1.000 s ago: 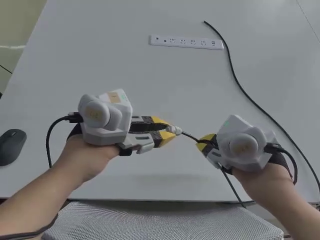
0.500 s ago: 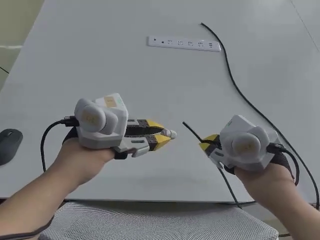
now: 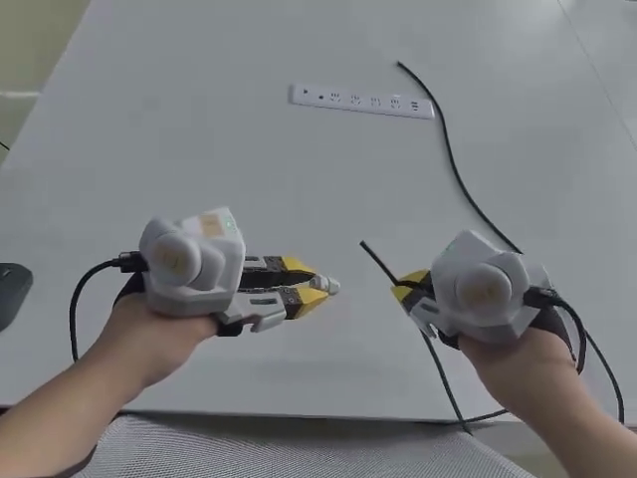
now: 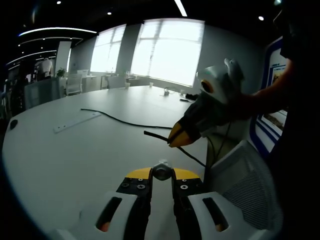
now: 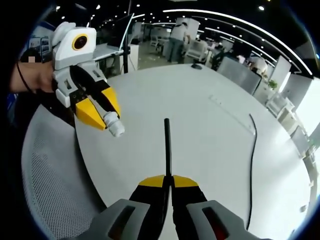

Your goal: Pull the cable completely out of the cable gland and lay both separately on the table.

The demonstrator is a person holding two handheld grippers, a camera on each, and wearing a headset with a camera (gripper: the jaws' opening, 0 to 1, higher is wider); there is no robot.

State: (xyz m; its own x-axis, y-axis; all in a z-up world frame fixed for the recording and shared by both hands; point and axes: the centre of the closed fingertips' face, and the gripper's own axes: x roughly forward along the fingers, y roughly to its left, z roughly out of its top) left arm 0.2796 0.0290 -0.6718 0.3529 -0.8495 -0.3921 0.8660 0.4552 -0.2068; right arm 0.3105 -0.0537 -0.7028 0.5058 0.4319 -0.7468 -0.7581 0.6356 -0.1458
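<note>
My left gripper (image 3: 317,291) is held above the white table (image 3: 199,149), shut on a small grey cable gland (image 3: 329,287) that sticks out past its yellow tips. The same gland (image 4: 162,170) sits between the left gripper's (image 4: 162,176) jaws, and it (image 5: 115,127) appears at upper left in the right gripper view. My right gripper (image 3: 406,291) is shut on a thin black cable (image 3: 378,263). The cable's free end (image 5: 166,145) pokes forward from the right gripper (image 5: 168,182), clear of the gland. A gap separates the two grippers.
A white power strip (image 3: 362,100) lies at the far middle of the table. A long black cord (image 3: 460,179) runs from near it toward the right edge. A dark object (image 3: 8,289) sits at the left edge. A grey mesh surface (image 3: 299,448) lies below the near table edge.
The cable has come out of the gland: one second ago it ran into it, now its end hangs free. The grippers have moved apart.
</note>
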